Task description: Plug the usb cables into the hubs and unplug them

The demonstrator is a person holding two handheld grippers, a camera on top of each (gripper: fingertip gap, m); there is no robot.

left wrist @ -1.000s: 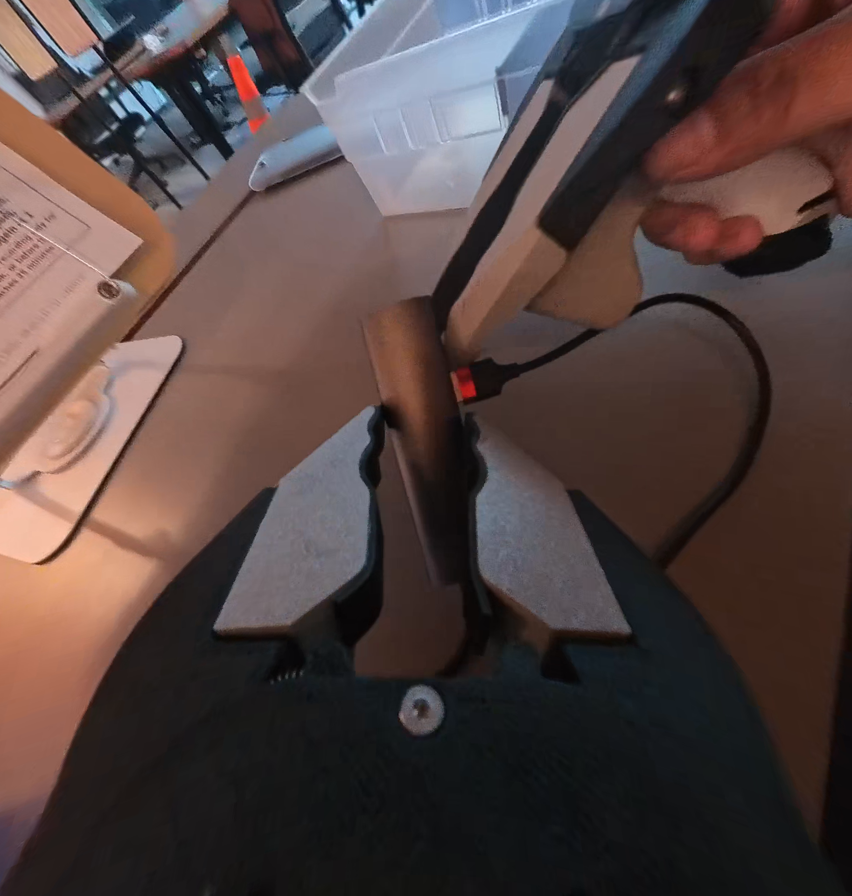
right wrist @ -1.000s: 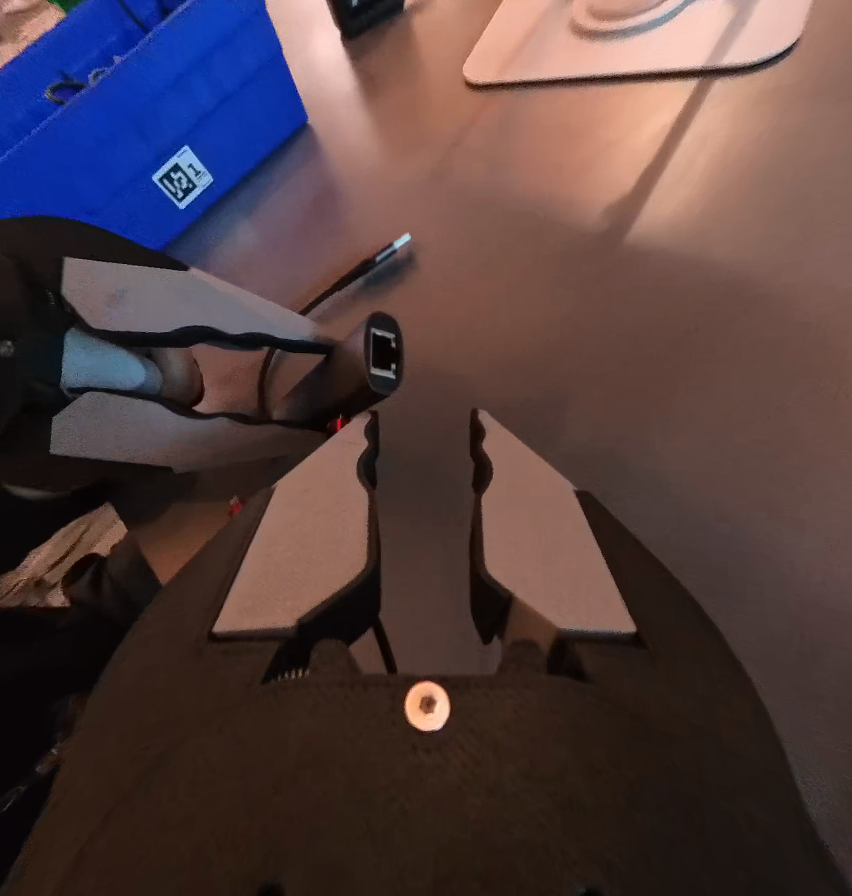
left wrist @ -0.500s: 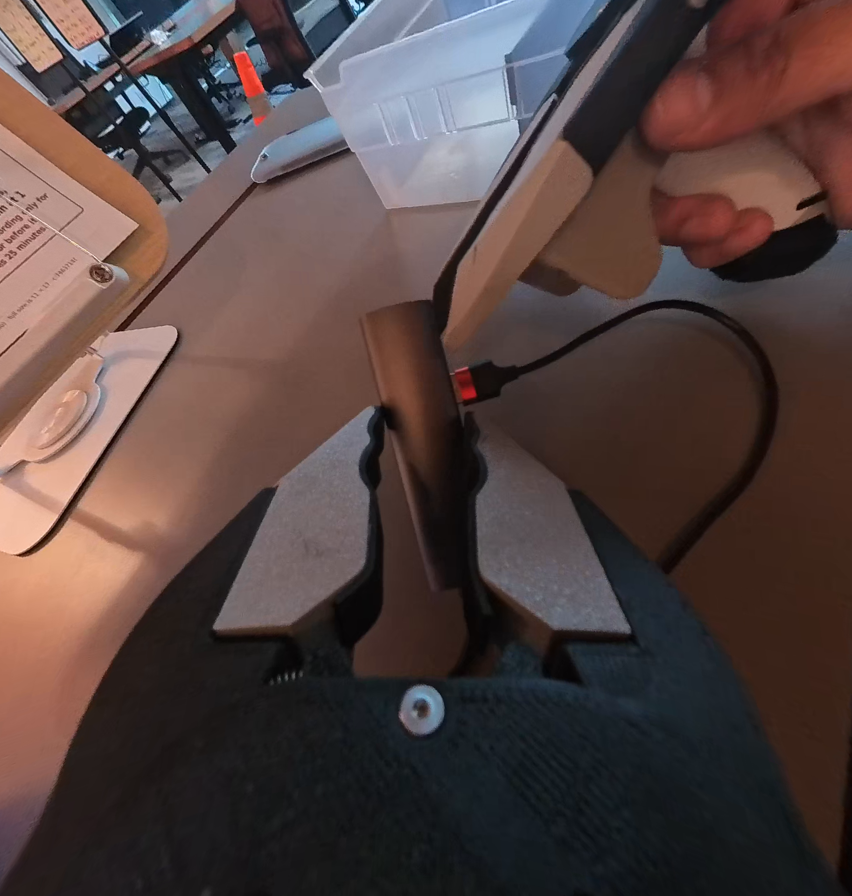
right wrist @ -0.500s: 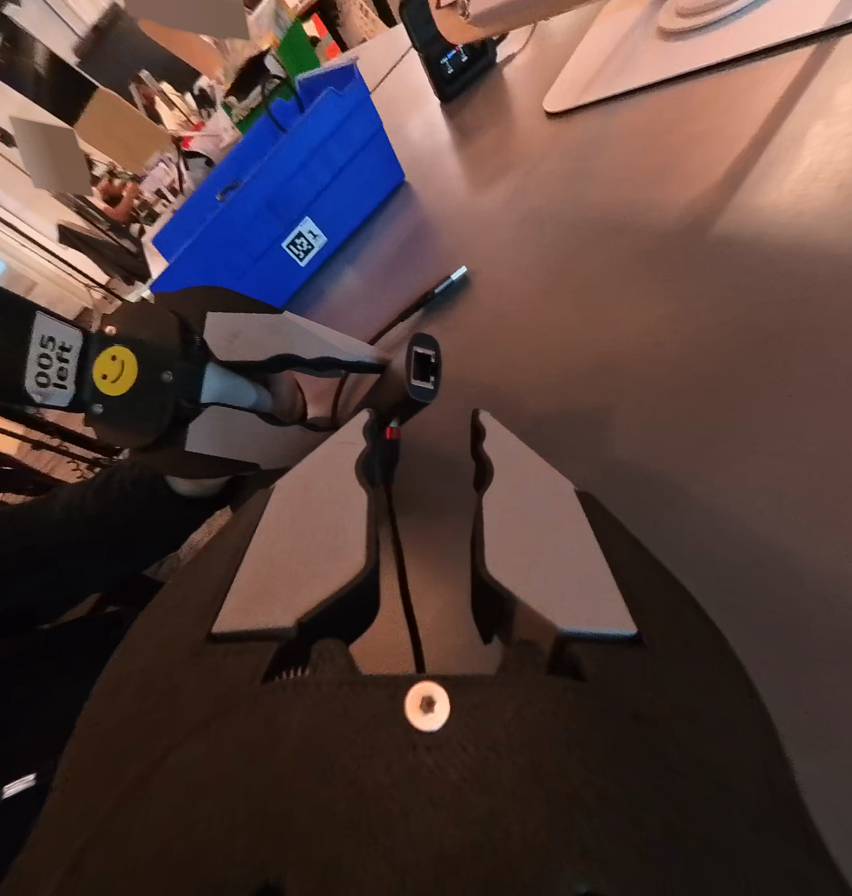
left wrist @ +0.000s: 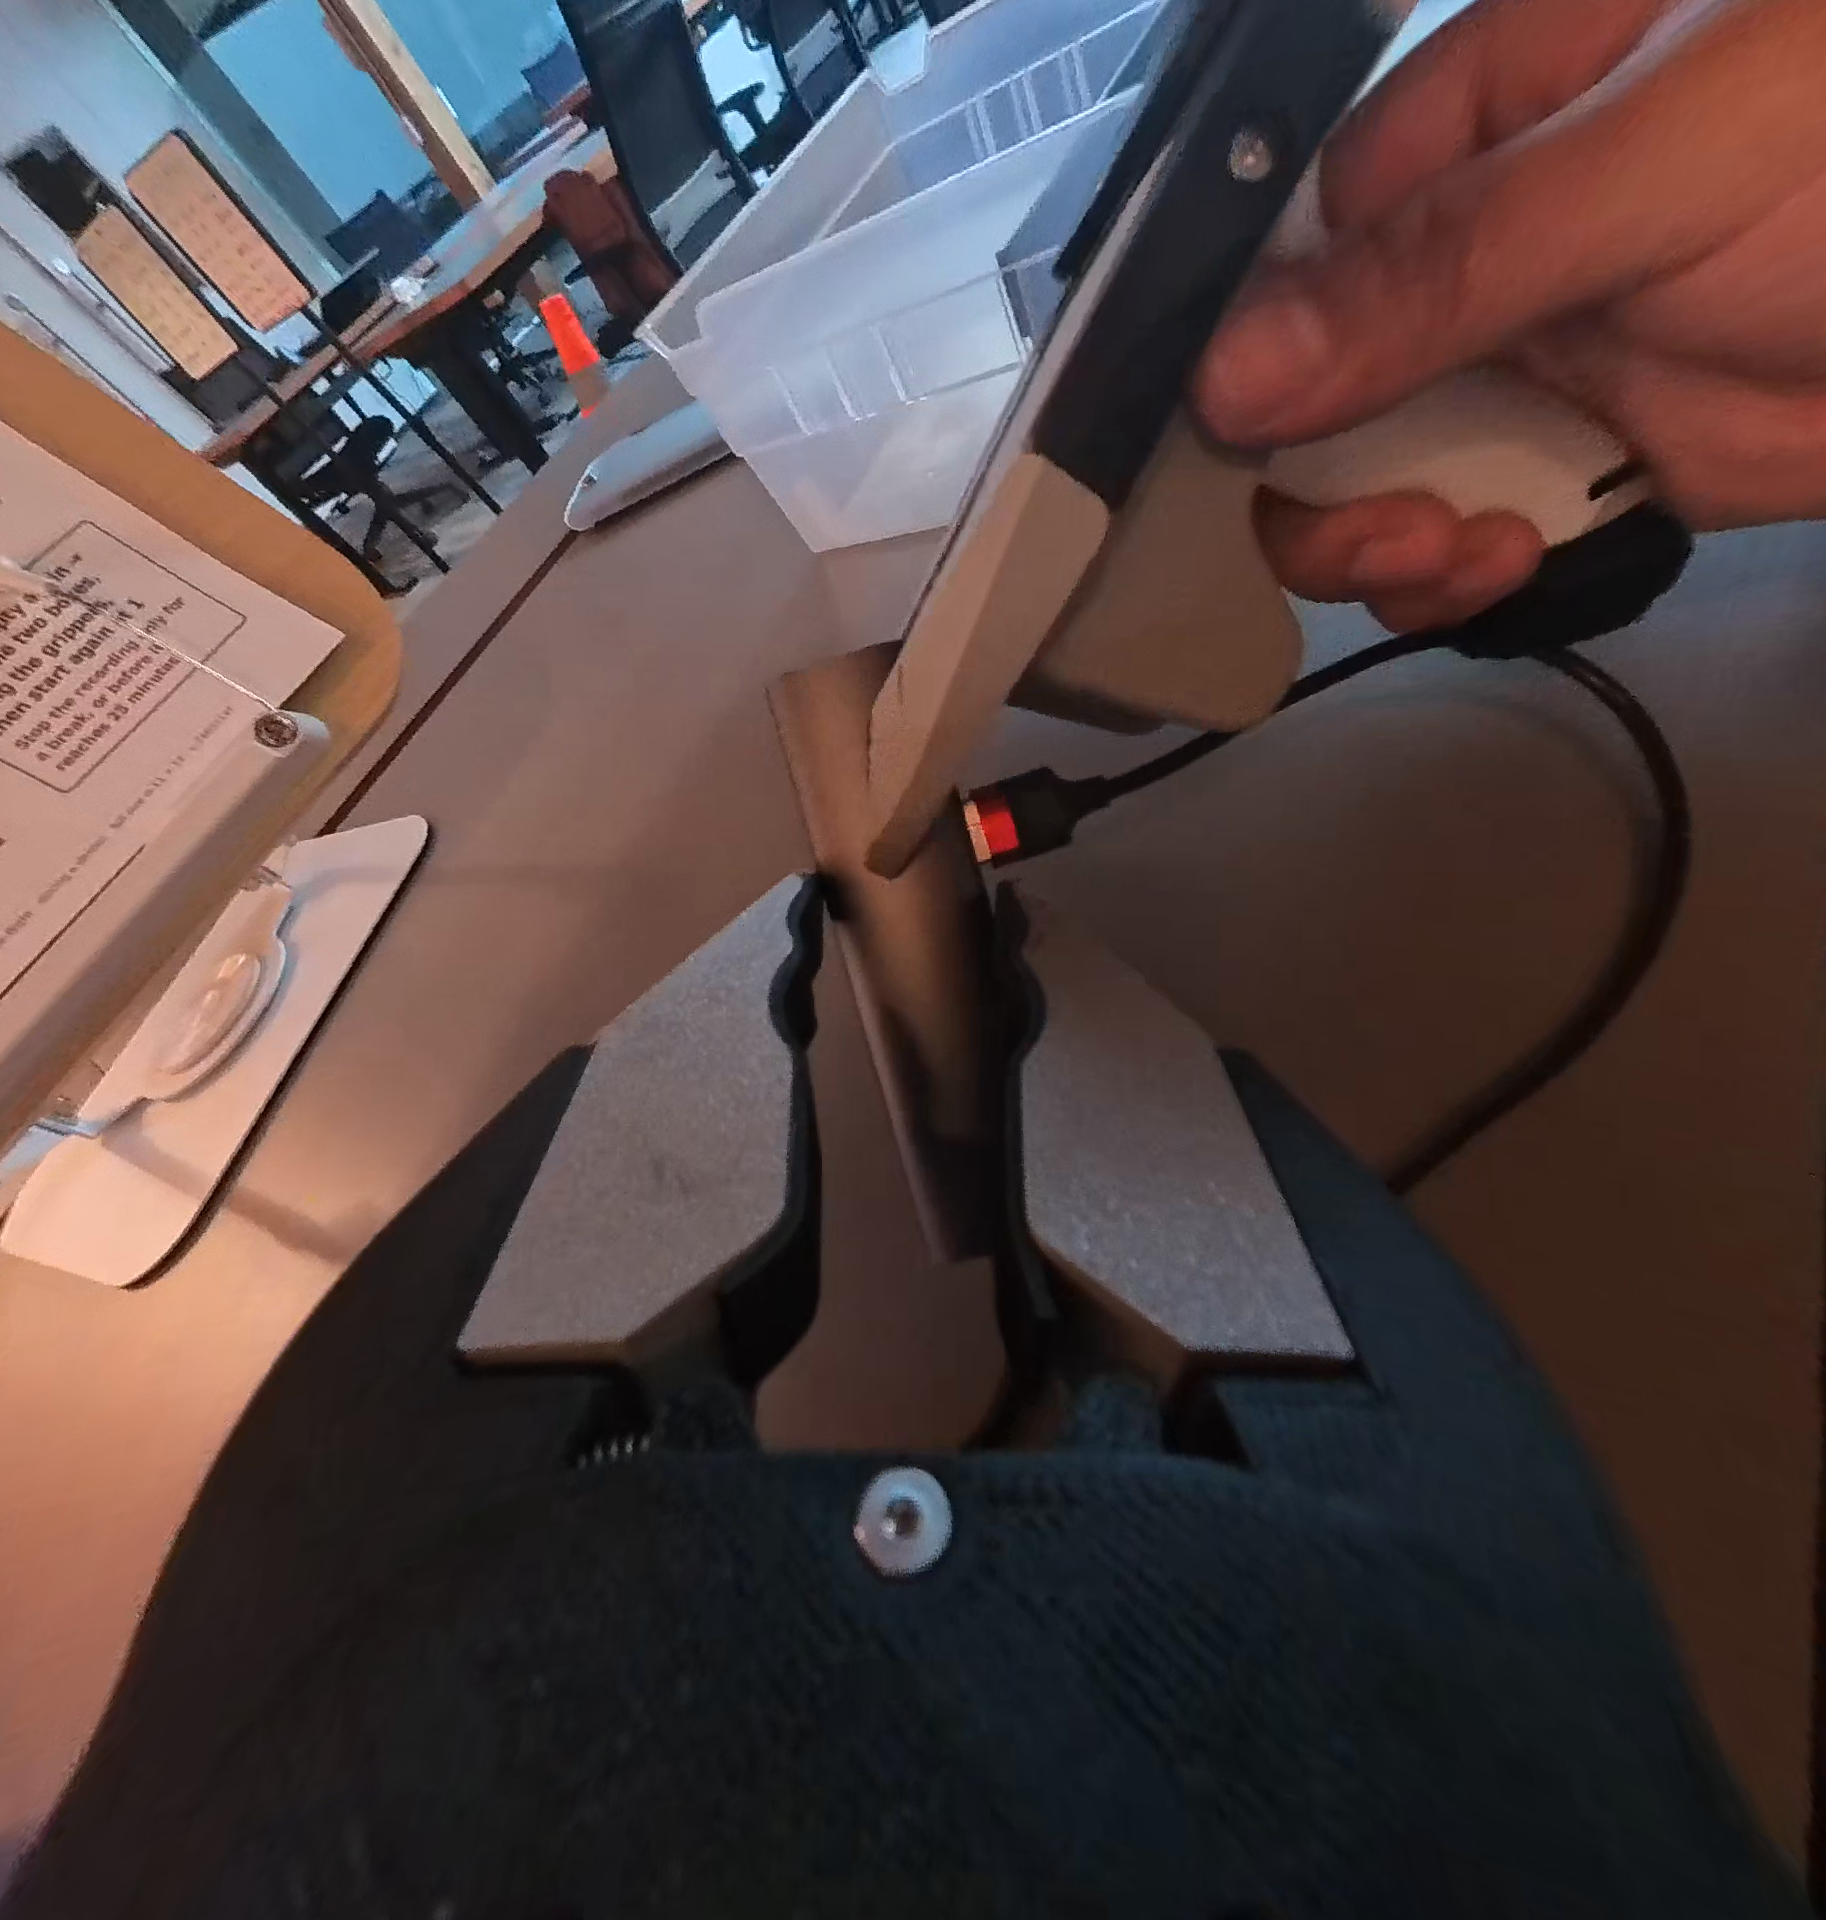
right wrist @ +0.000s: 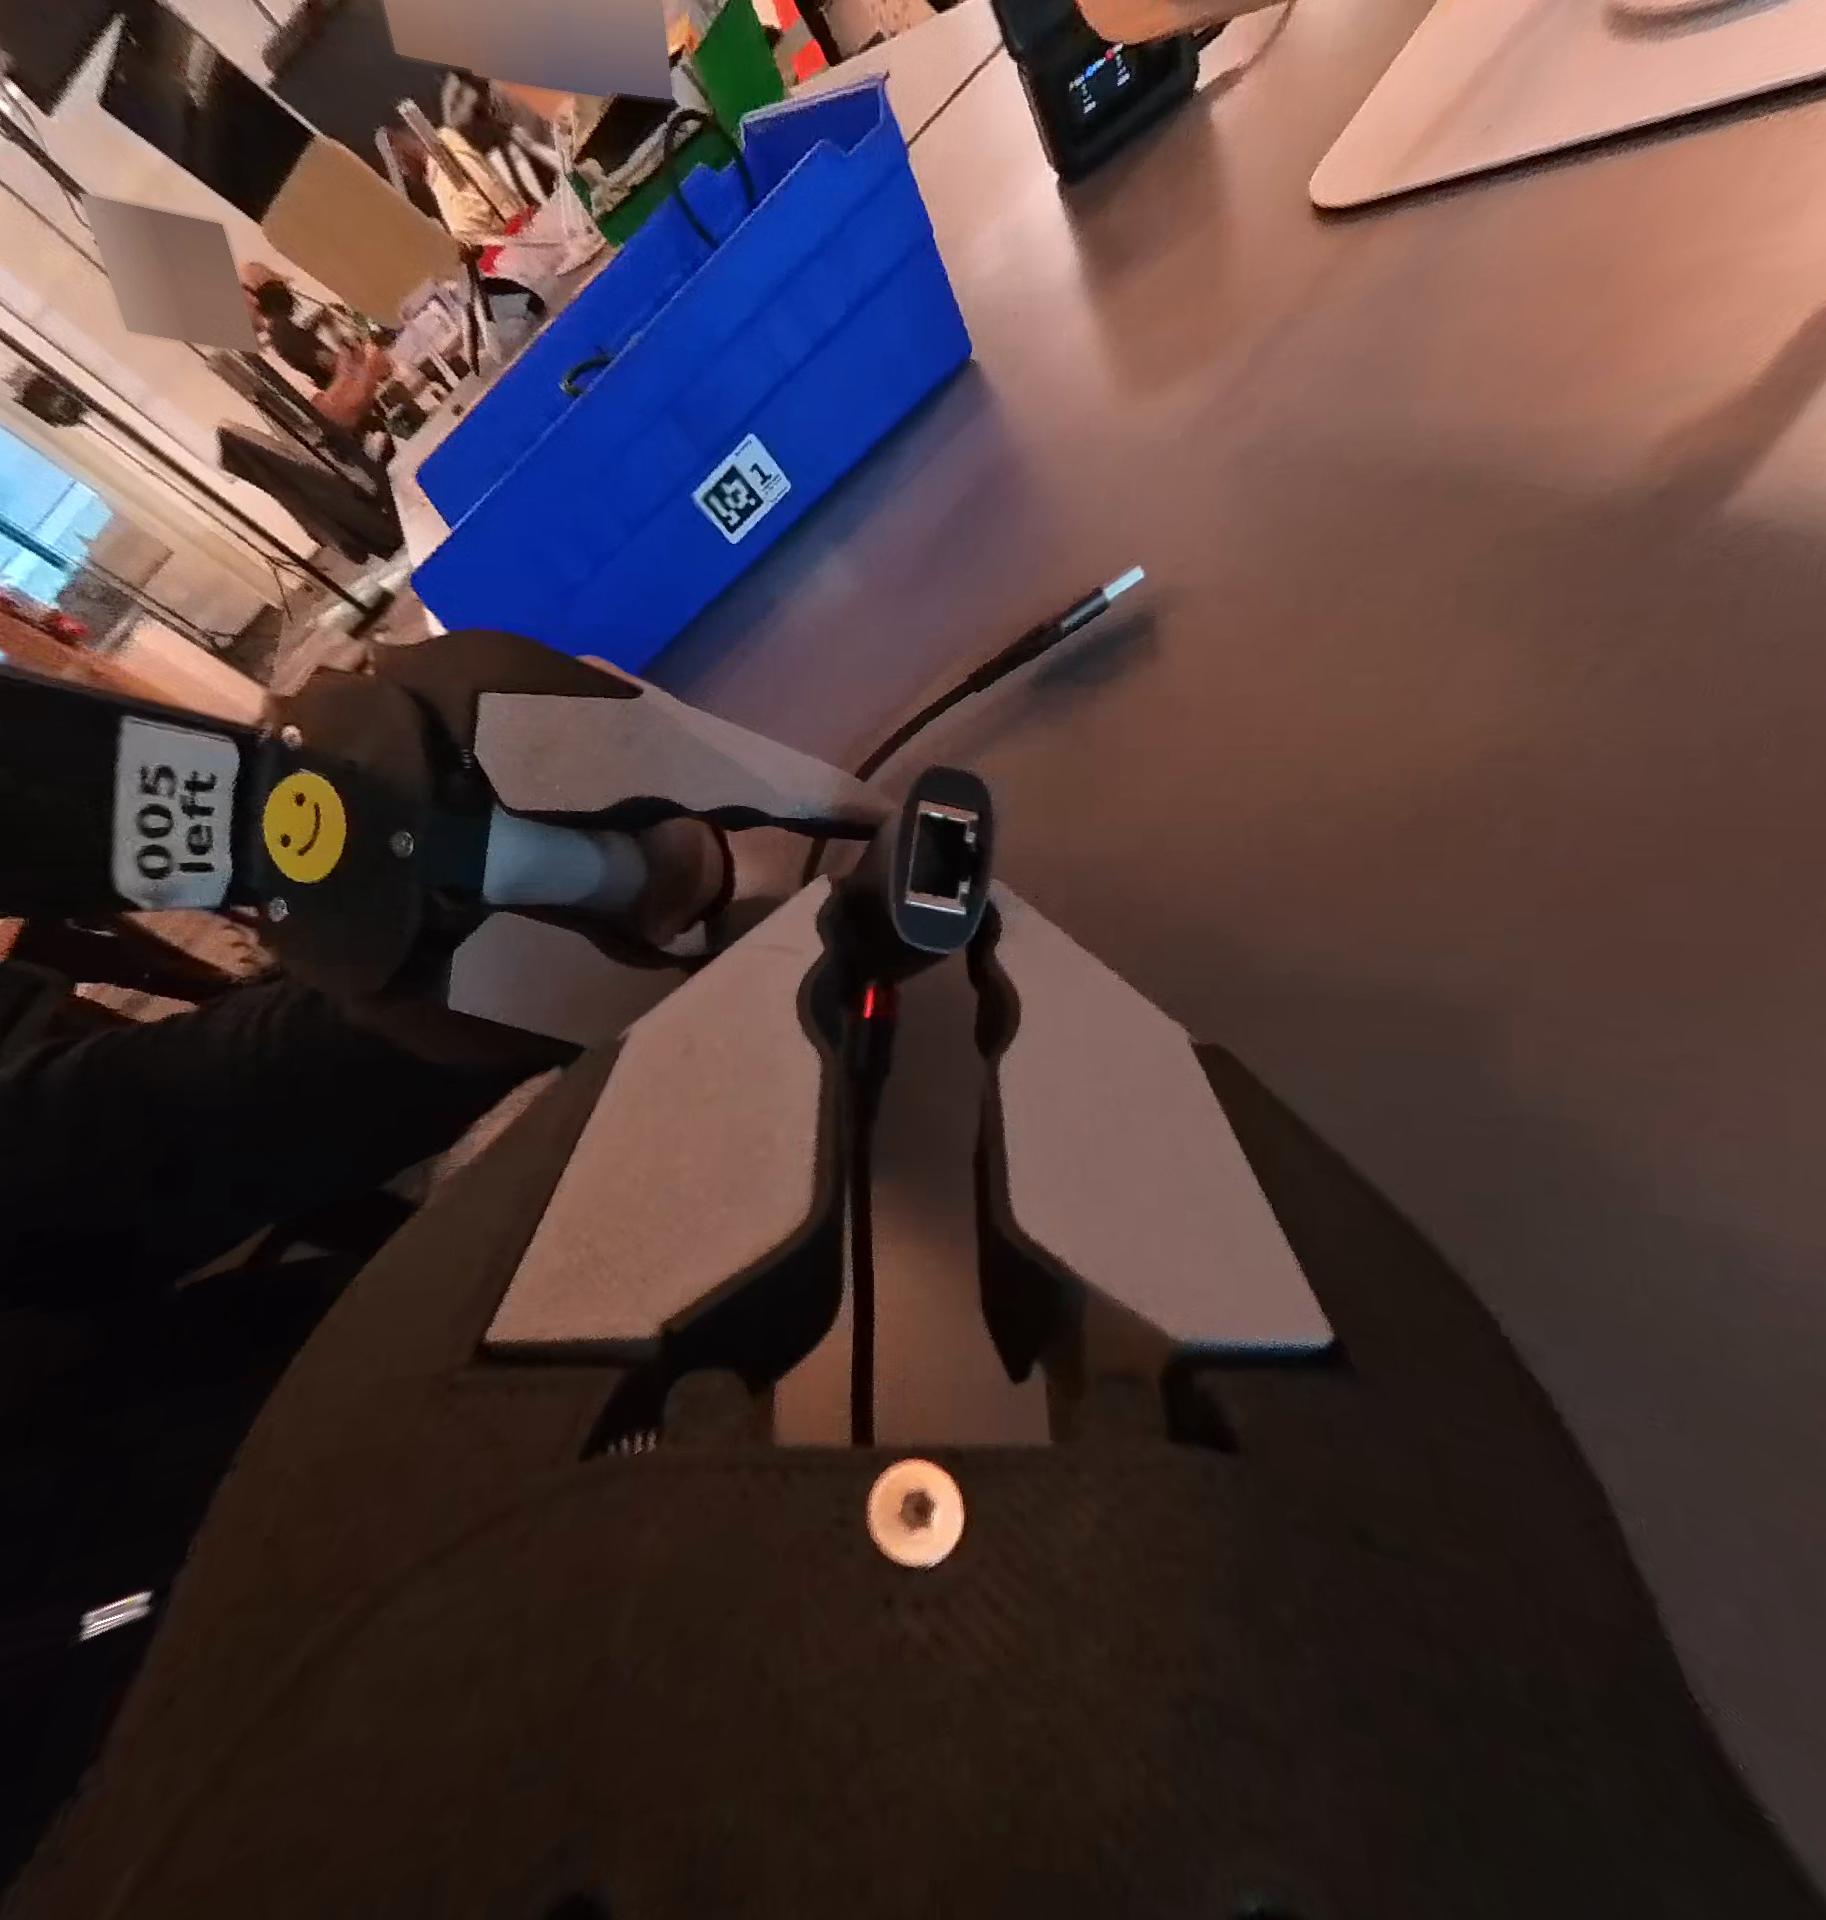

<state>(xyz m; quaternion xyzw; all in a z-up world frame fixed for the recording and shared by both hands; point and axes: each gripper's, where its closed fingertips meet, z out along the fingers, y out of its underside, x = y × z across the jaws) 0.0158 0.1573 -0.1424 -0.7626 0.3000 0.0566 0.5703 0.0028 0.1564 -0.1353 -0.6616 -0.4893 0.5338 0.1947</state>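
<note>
An open office with desks and chairs lies behind a brown worktop (left wrist: 597, 665). In the left wrist view, at far left a board carrying a printed sheet (left wrist: 78, 665) stands on a pale flat base (left wrist: 296, 997). Farther back, an orange cone (left wrist: 571, 338) stands on the floor, and a clear plastic bin (left wrist: 867, 343) sits on the worktop. In the middle the left hand-held gripper (left wrist: 904, 935) is clamped on a dark grey hub (left wrist: 909, 987), held tilted above the worktop. A red-tipped USB plug (left wrist: 1013, 826) sits in the hub's right side, and its black cable (left wrist: 1615, 883) loops off to the right. The right hand-held gripper (left wrist: 919, 842), gripped by a hand (left wrist: 1574, 260), comes down from upper right; one finger (left wrist: 992, 623) crosses in front of the hub's top, beside the plug.

In the right wrist view, the left hand-held gripper enters from the left, with a blue bin (right wrist: 701, 416) behind it. The hub's end port (right wrist: 942, 852) faces the camera. The right hand-held gripper (right wrist: 904, 956) has its fingers apart, straddling the plug and cable, touching neither visibly. Beyond, a loose cable end with a metal connector (right wrist: 1106, 603) lies on the worktop. A small dark device (right wrist: 1106, 83) and a pale base plate (right wrist: 1574, 104) stand at upper right.
</note>
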